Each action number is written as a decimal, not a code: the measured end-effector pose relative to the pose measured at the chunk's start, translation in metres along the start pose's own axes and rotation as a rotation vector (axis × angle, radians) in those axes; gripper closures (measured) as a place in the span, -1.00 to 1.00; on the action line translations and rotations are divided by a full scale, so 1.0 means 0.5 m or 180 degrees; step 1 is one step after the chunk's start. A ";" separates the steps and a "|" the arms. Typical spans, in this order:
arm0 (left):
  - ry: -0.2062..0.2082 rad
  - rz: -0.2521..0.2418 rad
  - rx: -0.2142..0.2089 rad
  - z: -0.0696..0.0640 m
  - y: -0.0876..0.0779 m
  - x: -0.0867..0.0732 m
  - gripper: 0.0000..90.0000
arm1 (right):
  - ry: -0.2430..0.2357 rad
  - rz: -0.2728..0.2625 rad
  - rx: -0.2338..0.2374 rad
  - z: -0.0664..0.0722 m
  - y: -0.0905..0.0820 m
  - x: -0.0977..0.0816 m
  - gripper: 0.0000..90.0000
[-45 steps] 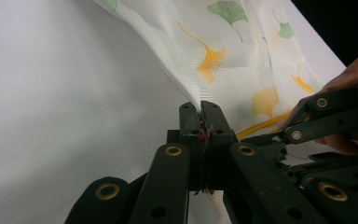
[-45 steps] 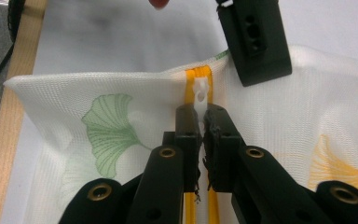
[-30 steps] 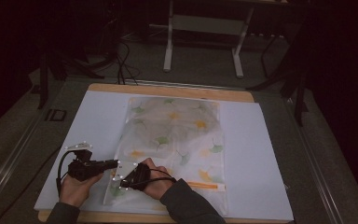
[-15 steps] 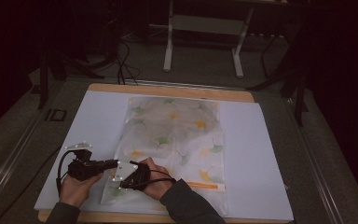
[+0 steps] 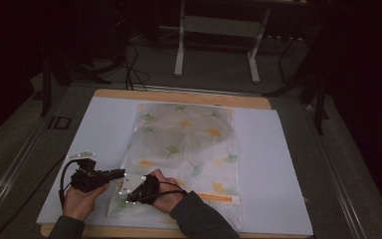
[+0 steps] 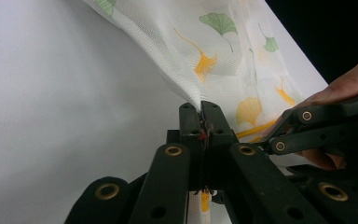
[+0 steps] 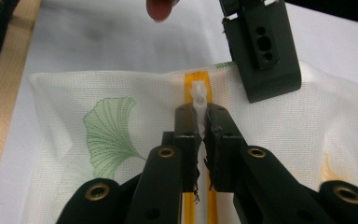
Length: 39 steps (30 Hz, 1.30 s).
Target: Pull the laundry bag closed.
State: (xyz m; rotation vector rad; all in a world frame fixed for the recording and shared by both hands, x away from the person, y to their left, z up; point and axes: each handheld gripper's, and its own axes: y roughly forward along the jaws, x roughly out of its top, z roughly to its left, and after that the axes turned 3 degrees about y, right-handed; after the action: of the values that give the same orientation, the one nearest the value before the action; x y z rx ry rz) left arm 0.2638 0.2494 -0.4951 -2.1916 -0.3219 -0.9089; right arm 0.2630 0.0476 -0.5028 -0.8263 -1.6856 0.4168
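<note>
Neither hand has shifted, though the right gripper (image 7: 204, 122) has just closed its jaws onto the white zipper pull (image 7: 199, 94), apparently pinching it, while the left gripper (image 6: 201, 112), just beside it, clamps the mesh bag (image 5: 189, 149) corner, the orange zipper (image 5: 219, 197) running rightward along the near table (image 5: 278, 149) edge.

The high view is dim and a little grainy; the room behind the desk (image 5: 288, 149) falls into near black. Both gripper views are much brighter, with soft even light and weak shadows. There the near black jaws look slightly soft, and the white sheet (image 6: 51, 93) shows no glare.
</note>
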 end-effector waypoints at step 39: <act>-0.0085 0.0055 0.0032 -0.007 0.006 -0.005 0.97 | 0.0284 -0.0015 0.0052 -0.020 0.000 -0.010 1.00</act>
State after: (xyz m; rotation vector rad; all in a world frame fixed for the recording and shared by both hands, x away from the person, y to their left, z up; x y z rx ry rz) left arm 0.2618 0.2448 -0.4966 -2.1955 -0.3193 -0.8677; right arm 0.2731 0.0426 -0.5037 -0.8174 -1.5993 0.3845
